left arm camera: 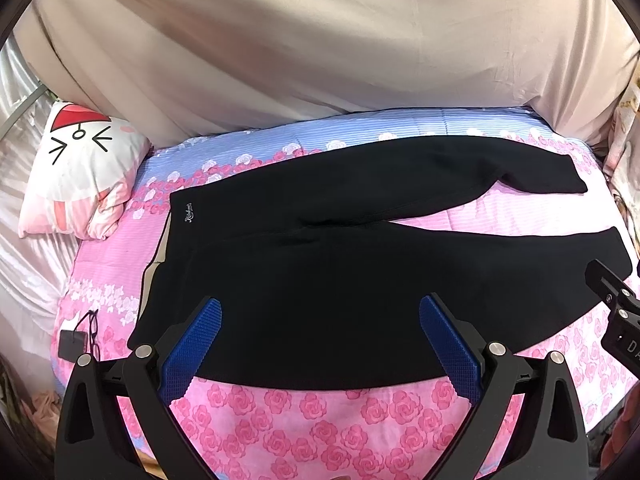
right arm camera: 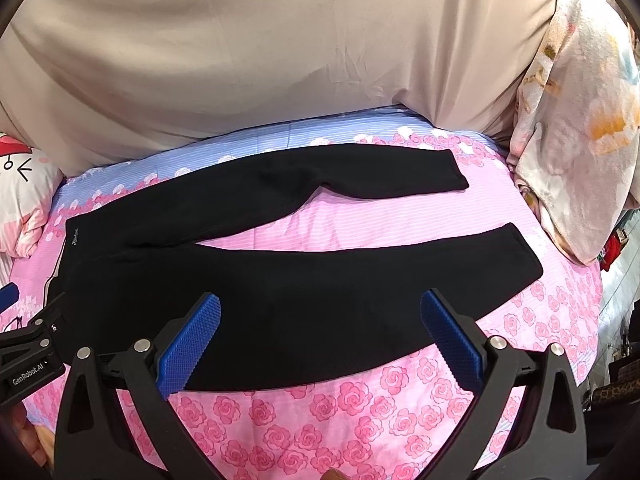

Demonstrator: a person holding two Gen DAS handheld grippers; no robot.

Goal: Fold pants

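Black pants (left arm camera: 320, 264) lie flat on a pink rose-print bed sheet (left arm camera: 320, 420), waistband to the left and both legs spread toward the right. In the right wrist view the pants (right arm camera: 280, 292) show both leg ends, far one (right arm camera: 452, 172) and near one (right arm camera: 520, 256). My left gripper (left arm camera: 320, 308) is open above the near thigh area, its blue pads (left arm camera: 196, 344) wide apart and empty. My right gripper (right arm camera: 320, 308) is open over the near leg, nothing between its blue pads (right arm camera: 452, 340).
A white cartoon pillow (left arm camera: 80, 168) lies at the left. A beige curtain (left arm camera: 320, 40) hangs behind the bed. A floral blanket (right arm camera: 572, 120) is piled at the right. Glasses and a small dark object (left arm camera: 76, 340) rest near the sheet's left edge.
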